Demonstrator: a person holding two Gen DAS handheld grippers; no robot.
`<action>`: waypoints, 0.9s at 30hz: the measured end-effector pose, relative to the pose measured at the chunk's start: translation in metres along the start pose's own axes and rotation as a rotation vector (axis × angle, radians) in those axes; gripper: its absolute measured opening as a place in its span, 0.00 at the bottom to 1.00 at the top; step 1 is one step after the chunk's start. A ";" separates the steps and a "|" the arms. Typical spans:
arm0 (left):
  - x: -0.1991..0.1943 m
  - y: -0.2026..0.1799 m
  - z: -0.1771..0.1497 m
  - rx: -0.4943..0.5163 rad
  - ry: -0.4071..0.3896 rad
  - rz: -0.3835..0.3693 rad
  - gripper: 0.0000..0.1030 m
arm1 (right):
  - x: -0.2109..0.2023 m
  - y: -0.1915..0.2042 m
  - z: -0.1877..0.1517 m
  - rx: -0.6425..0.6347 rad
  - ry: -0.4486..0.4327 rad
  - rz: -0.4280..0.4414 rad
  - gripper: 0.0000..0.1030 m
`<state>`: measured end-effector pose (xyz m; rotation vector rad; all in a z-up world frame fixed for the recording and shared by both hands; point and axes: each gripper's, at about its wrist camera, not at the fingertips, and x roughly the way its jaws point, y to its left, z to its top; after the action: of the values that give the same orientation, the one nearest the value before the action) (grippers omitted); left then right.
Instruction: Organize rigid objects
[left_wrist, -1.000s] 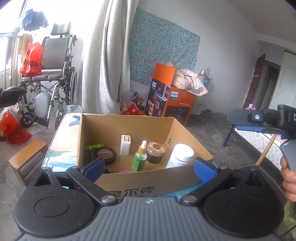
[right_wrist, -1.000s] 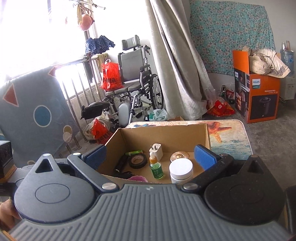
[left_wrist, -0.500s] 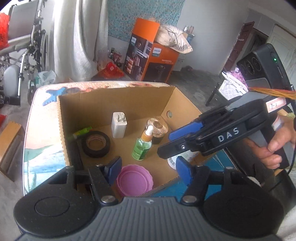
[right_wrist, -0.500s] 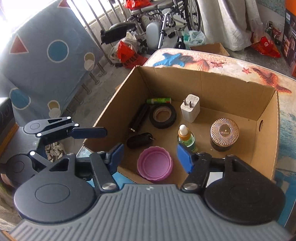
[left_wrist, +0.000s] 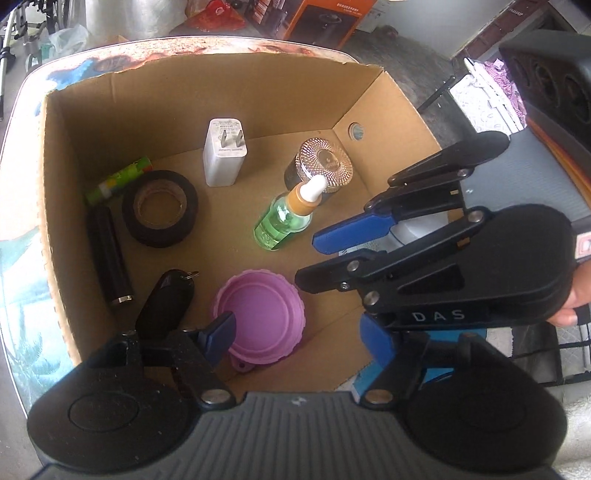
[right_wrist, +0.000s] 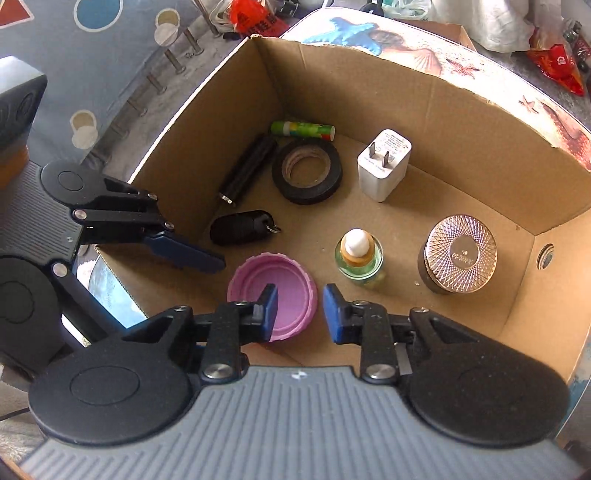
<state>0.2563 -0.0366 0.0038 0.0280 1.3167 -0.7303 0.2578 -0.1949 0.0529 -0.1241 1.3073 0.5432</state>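
Observation:
An open cardboard box (left_wrist: 184, 85) (right_wrist: 461, 122) holds a pink lid (left_wrist: 260, 317) (right_wrist: 288, 291), a green dropper bottle (left_wrist: 284, 221) (right_wrist: 360, 258), a metal-lidded jar (left_wrist: 319, 168) (right_wrist: 460, 254), a white charger (left_wrist: 224, 157) (right_wrist: 384, 164), a black tape roll (left_wrist: 159, 208) (right_wrist: 306, 171), a black cylinder (left_wrist: 109, 258) (right_wrist: 247, 170), a black key fob (left_wrist: 166, 299) (right_wrist: 242, 230) and a green tube (left_wrist: 118, 179) (right_wrist: 303, 129). My left gripper (left_wrist: 299, 336) is open above the pink lid. My right gripper (right_wrist: 300, 308) is open over the lid's right edge, and shows from the side in the left wrist view (left_wrist: 325, 254).
The box sits on a table with a sea-pattern cover (left_wrist: 22, 258) (right_wrist: 517, 85). An orange appliance box (left_wrist: 325, 14) and red bags (right_wrist: 554, 62) lie on the floor beyond. A white jar (left_wrist: 417, 229) stands outside the box's right wall, behind my right gripper.
Both grippers have dropped lower and tilted down over the box. The right gripper has narrowed its opening and come closer to the pink lid.

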 end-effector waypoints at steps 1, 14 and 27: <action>0.003 0.001 0.000 -0.002 0.007 0.009 0.77 | -0.001 -0.001 0.000 0.002 0.000 0.004 0.25; 0.035 0.006 0.014 -0.116 0.126 -0.023 0.79 | -0.048 -0.035 -0.013 0.083 -0.161 0.047 0.26; -0.009 -0.048 0.019 0.132 -0.146 0.103 0.74 | -0.074 -0.056 -0.015 0.090 -0.284 0.001 0.26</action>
<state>0.2480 -0.0777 0.0349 0.1447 1.1181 -0.7173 0.2585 -0.2724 0.1061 0.0283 1.0524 0.4824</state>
